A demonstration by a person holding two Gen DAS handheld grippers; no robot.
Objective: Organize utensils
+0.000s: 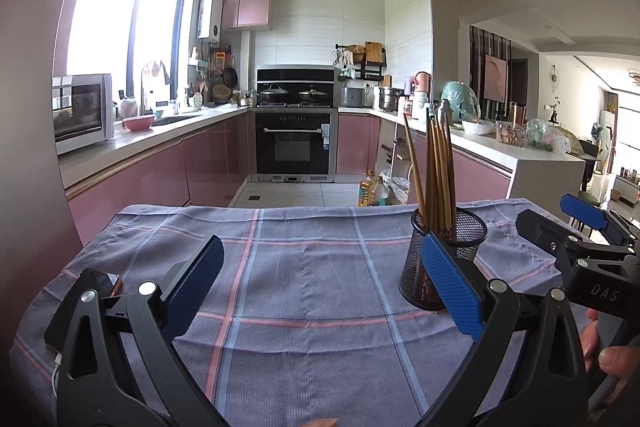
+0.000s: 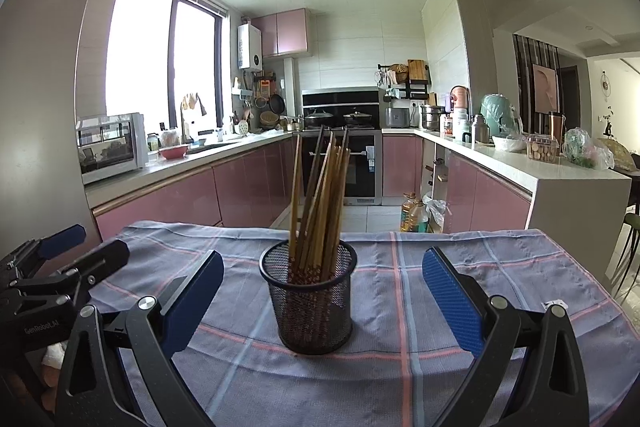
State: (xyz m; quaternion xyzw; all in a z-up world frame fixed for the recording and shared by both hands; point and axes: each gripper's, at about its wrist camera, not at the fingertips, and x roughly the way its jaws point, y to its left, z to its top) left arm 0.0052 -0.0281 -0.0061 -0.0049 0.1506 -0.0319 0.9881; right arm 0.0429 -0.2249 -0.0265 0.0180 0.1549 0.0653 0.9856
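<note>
Item: black mesh holder (image 2: 308,301), upright on a checked cloth (image 2: 440,267) over the table, filled with wooden chopsticks (image 2: 320,199) that are splayed and lean at mixed angles. The holder is centred just beyond the right gripper (image 2: 322,301), whose fingers are spread wide and empty. The left gripper (image 1: 322,287) is likewise held wide open and empty, the holder to its right. A phone (image 1: 102,285) lies near left. Recommended handling: the holder is best steadied before any stick is drawn, one stick being pinched high.

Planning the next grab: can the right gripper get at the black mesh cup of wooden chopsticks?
Probably yes: the right gripper is open, the black mesh cup stands straight ahead between its fingers, nothing between.
</note>
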